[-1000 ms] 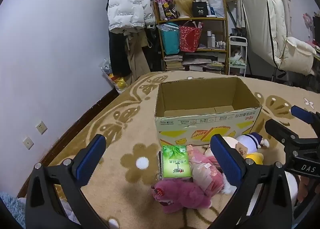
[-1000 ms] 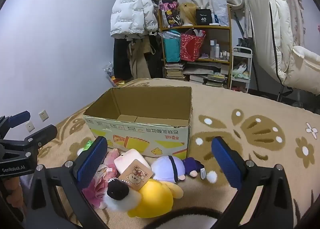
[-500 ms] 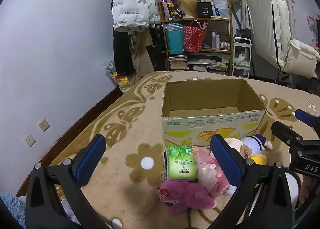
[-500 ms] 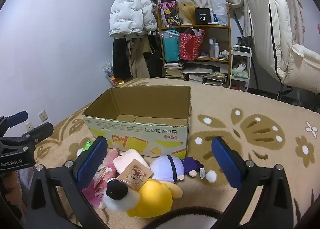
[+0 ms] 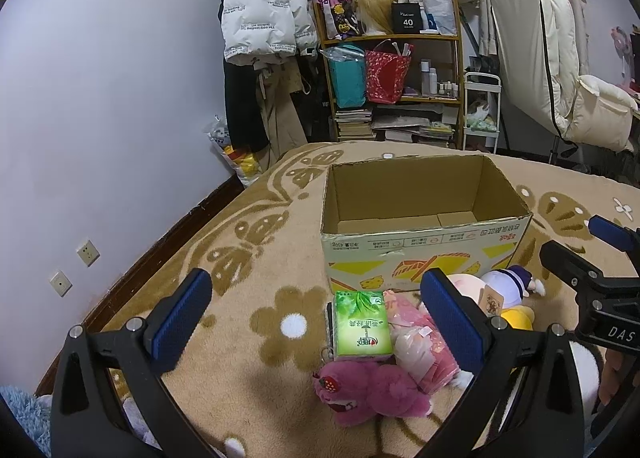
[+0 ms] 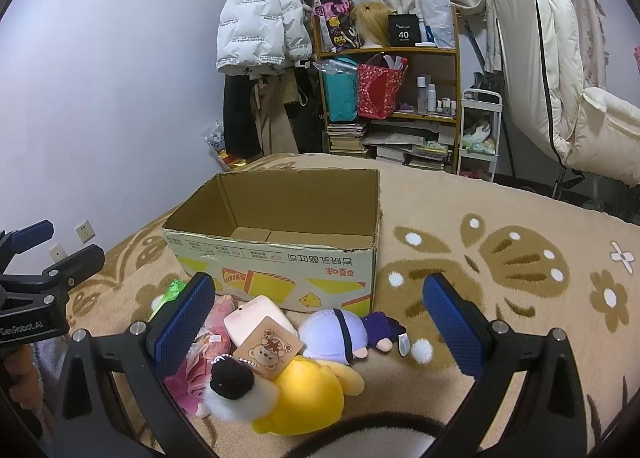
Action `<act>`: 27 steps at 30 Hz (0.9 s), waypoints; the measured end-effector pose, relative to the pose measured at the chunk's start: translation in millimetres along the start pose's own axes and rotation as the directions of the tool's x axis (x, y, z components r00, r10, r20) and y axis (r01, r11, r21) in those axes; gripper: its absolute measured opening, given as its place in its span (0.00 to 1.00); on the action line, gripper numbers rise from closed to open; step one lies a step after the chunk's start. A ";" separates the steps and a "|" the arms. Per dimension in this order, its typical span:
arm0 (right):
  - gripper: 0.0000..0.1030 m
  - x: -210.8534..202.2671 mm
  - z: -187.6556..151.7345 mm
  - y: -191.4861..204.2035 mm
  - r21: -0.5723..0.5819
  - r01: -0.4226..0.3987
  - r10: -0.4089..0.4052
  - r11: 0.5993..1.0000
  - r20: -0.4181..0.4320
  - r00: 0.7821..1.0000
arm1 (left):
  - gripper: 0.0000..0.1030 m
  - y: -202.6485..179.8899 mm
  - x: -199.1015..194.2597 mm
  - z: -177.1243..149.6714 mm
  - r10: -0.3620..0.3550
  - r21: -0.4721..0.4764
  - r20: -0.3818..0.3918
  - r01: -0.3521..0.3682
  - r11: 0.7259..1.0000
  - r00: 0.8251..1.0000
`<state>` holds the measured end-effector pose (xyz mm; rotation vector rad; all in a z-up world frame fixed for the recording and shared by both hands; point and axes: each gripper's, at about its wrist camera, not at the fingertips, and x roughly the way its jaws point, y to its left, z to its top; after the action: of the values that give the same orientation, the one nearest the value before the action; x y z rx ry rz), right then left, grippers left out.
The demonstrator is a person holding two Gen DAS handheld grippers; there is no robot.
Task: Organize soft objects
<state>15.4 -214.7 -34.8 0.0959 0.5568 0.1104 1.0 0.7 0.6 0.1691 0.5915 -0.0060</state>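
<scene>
An open, empty cardboard box [image 5: 424, 250] stands on the patterned rug, also in the right wrist view [image 6: 276, 262]. In front of it lies a pile of soft things: a green tissue pack [image 5: 362, 326], a magenta plush bear [image 5: 372, 390], pink packets [image 5: 420, 342], a yellow plush [image 6: 304, 398], a pale purple plush with a dark hat [image 6: 340, 334] and a pink plush with a tag [image 6: 256, 322]. My left gripper [image 5: 316, 318] is open and empty above the pile's left side. My right gripper [image 6: 320, 322] is open and empty above the plush toys.
A wall [image 5: 100, 117] with sockets runs along the left. A shelf [image 5: 396, 81] with bags and books, a hanging white jacket [image 5: 260, 21] and a white chair [image 5: 592, 117] stand at the back. Patterned rug [image 6: 520, 258] spreads right of the box.
The left gripper has drawn back and shifted a little, so the box and pile sit slightly farther and more to the right in its view. The right gripper has barely moved.
</scene>
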 end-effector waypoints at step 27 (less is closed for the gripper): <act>1.00 6.1 -9.3 0.1 0.004 0.004 -0.004 1.000 -0.011 1.000 | 1.00 -0.5 -2.4 -0.1 -0.013 -0.008 -0.001 0.013 1.000 1.000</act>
<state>15.6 -213.3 -45.9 0.0985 0.5678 0.1062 -1.1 0.1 1.8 0.1579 0.5939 -0.0159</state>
